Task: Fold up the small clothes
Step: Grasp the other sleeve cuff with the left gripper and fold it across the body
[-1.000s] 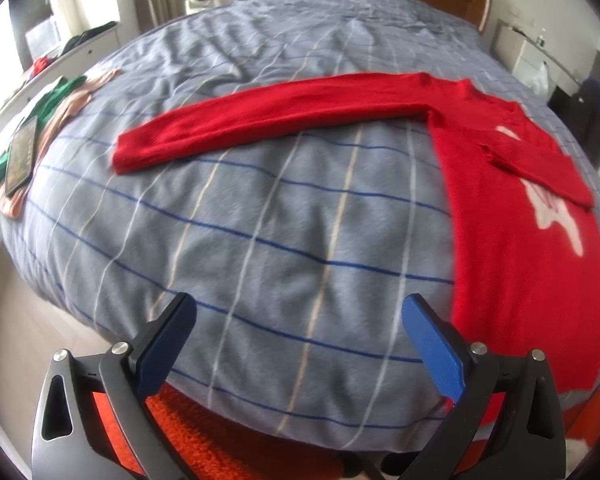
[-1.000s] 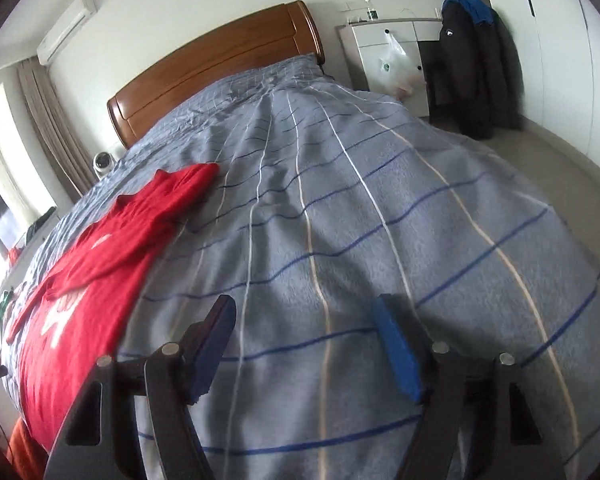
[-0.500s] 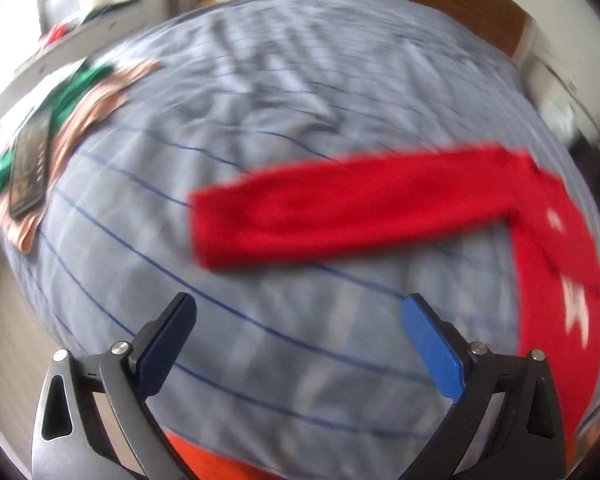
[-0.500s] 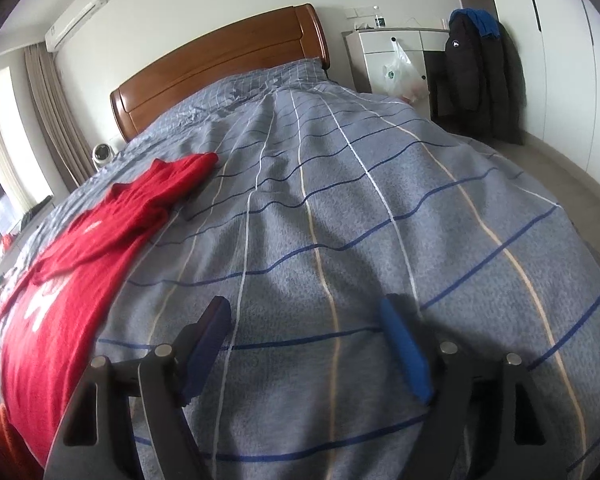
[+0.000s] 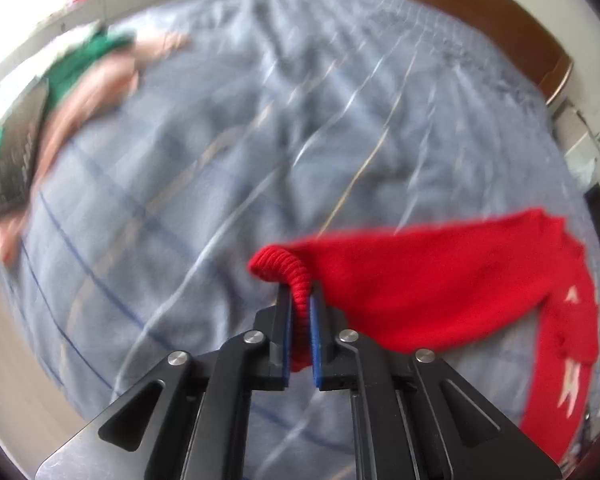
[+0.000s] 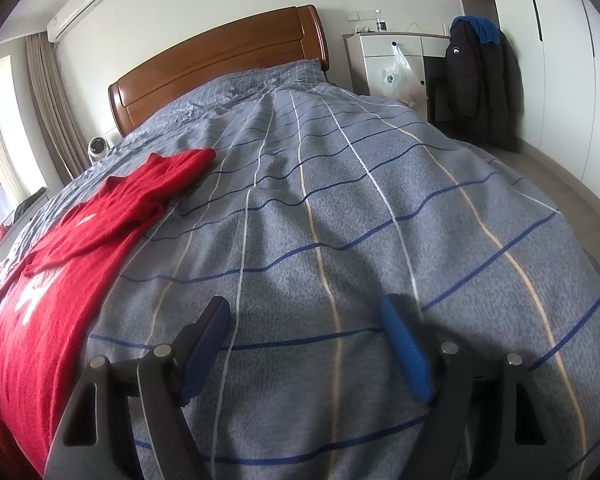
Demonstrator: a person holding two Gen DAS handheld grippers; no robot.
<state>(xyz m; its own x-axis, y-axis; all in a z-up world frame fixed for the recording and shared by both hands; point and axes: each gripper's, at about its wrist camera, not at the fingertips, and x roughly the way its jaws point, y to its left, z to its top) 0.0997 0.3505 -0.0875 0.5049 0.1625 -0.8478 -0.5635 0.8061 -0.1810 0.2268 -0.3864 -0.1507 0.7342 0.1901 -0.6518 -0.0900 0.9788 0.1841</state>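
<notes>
1. Where the left wrist view looks down, the left tongs (image 5: 300,320) sit at lower centre of the frame, pressed together on the ribbed cuff (image 5: 296,280) of a red sweater (image 5: 440,288); the knit bulges up between the blue pads (image 5: 286,328).
2. From that cuff the sleeve runs to the right of the frame, where it joins the sweater's body at the right edge, marked with pale shapes.
3. Under the sweater lies a bed with a grey-blue checked duvet (image 5: 228,168), creased and somewhat blurred in this view.
4. At the upper left of the same frame, a green garment (image 5: 88,60) and a pinkish one (image 5: 96,92) lie at the bed's edge, with a dark flat object (image 5: 18,152) on them; what it is cannot be told.
5. In the right wrist view, the right tongs (image 6: 306,344) stand spread at the bottom of the frame over bare duvet, with nothing between the pads.
6. There the red sweater lies along the left side of the frame, well apart from the right tongs.
7. Behind, a wooden headboard (image 6: 220,56) fills the upper centre, a dark coat (image 6: 480,80) hangs at upper right, and a white plastic bag (image 6: 402,76) hangs from a white cabinet beside it.
</notes>
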